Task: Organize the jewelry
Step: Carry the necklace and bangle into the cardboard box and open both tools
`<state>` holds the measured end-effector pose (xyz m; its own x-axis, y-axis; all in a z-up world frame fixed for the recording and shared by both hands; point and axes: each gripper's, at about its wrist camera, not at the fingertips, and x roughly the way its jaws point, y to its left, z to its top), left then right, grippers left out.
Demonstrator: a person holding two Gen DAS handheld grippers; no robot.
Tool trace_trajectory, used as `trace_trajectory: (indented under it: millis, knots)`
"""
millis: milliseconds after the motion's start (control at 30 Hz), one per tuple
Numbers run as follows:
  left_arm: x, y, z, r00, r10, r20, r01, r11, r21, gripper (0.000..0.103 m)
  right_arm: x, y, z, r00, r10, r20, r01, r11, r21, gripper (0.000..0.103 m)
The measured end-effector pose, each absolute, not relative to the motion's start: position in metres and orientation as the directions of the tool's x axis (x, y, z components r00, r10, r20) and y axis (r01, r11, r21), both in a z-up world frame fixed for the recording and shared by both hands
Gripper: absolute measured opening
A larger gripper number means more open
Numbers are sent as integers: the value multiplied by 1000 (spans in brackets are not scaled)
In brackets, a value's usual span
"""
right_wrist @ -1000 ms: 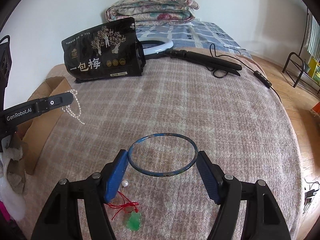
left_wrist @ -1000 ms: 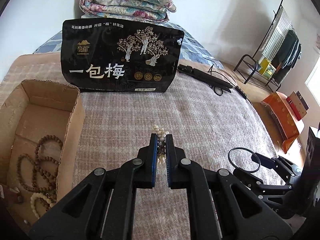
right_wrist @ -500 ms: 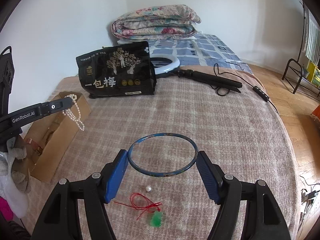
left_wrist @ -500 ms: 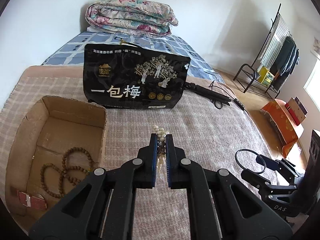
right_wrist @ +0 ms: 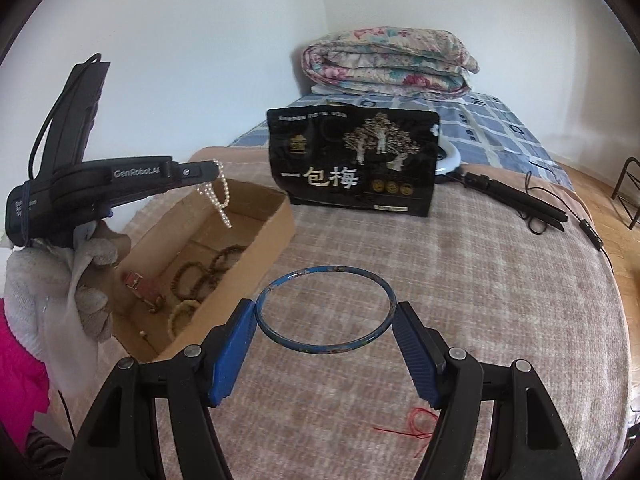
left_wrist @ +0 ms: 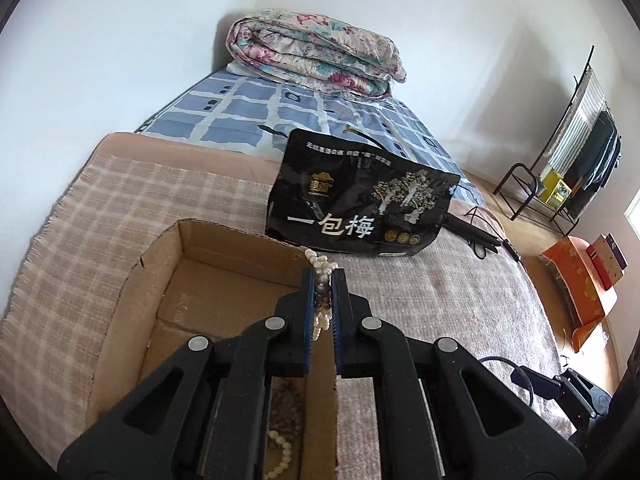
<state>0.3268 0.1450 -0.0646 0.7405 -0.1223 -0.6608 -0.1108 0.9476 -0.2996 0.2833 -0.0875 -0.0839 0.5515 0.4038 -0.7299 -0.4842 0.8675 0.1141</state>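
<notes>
My left gripper (left_wrist: 322, 280) is shut on a white pearl necklace (left_wrist: 320, 266), held above the open cardboard box (left_wrist: 160, 264). In the right wrist view the pearl necklace (right_wrist: 220, 200) dangles from the left gripper (right_wrist: 214, 170) over the box (right_wrist: 272, 236). My right gripper (right_wrist: 326, 312) is shut on a thin blue bangle (right_wrist: 326, 346), its pads pressing on both sides of the ring, above the blanket just right of the box. Brown bead bracelets (right_wrist: 212, 268), a cream bead bracelet (right_wrist: 182, 310) and a reddish strap (right_wrist: 140, 286) lie inside the box.
A black snack bag (right_wrist: 352, 164) stands behind the box. A red cord (right_wrist: 416, 426) lies on the checked blanket (right_wrist: 480, 300) near the right finger. A black hair iron with cable (right_wrist: 516, 200) lies far right. A folded quilt (right_wrist: 384, 62) sits at the back. A gloved hand (right_wrist: 60, 280) holds the left gripper.
Both grippers have travelled left and risen; the left one now hangs the pearls over the box, and the right one carries the bangle to the box's side. The green pendant has left view.
</notes>
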Motion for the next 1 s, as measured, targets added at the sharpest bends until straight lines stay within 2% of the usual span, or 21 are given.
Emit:
trace_trajectory:
  millis: [467, 867, 900, 933, 1000]
  knots:
    - [346, 190, -77, 730, -91, -678, -157, 942, -296, 5, 273, -1, -93, 480, 489, -729, -615, 780, 118, 72]
    - [354, 212, -85, 699, -67, -712, -206, 934, -290, 6, 276, 35, -109, 423, 515, -745, -675, 728, 120, 74]
    - [353, 214, -85, 693, -64, -718, -212, 934, -288, 14, 275, 37, -110, 428, 509, -747, -675, 730, 110, 76]
    - [352, 215, -84, 694, -63, -717, -213, 933, -289, 29, 275, 39, -110, 432, 506, -747, -675, 730, 104, 78]
    - [347, 218, -82, 705, -54, -707, -214, 934, -285, 33, 274, 40, -110, 437, 508, -742, -675, 730, 103, 81]
